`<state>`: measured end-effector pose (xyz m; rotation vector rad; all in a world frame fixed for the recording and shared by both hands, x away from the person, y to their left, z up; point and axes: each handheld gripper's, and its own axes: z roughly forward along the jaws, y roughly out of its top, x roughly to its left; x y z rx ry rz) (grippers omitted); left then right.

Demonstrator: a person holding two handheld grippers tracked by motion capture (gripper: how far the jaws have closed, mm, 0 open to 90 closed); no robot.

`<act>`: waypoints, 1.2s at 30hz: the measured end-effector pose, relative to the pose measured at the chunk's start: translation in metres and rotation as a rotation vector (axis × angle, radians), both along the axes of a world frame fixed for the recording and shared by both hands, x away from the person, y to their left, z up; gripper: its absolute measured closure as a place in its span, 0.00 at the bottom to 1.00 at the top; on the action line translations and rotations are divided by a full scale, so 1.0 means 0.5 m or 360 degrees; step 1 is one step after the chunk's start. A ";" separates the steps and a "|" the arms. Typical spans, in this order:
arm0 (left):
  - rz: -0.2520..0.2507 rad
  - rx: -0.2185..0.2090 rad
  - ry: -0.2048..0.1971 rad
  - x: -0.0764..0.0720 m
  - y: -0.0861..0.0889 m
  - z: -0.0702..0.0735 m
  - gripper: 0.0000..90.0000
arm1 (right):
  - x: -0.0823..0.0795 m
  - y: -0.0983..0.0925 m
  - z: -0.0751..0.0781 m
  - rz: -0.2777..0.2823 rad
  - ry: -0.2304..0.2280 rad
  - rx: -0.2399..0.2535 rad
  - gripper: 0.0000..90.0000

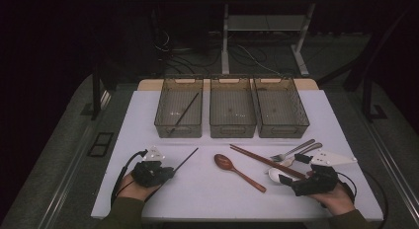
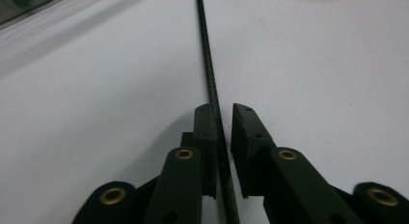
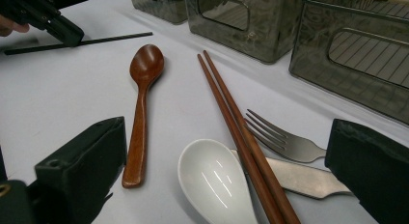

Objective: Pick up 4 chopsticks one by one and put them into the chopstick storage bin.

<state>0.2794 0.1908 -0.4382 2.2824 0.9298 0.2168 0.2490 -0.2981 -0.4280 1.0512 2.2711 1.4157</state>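
While the high view lays out the whole table (image 1: pixel 123 140), it shows little of the grip itself — the left gripper (image 1: pixel 170 171) sits low near the front edge with a black chopstick (image 1: pixel 188 157) poking out toward the three bins (image 1: pixel 231 113), its twin (image 1: pixel 184 112) already lying in the left one. In the left gripper view the jaws stand nearly together on that thin stick (image 2: pixel 208 64), which runs off-centre, hugging one pad; lifted like this, I'd guess it could pivot or slip out. The right gripper view has its own jaws wide apart around nothing, and picks out what is small from above — a wooden spoon (image 3: pixel 142 98), a brown chopstick pair (image 3: pixel 236 127), a white spoon (image 3: pixel 214 178) and a fork (image 3: pixel 284 139).
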 end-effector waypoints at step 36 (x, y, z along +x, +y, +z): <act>-0.0039 -0.0008 0.0039 0.003 -0.009 0.011 0.95 | 0.000 0.003 0.001 0.0014 -0.0003 -0.0008 0.02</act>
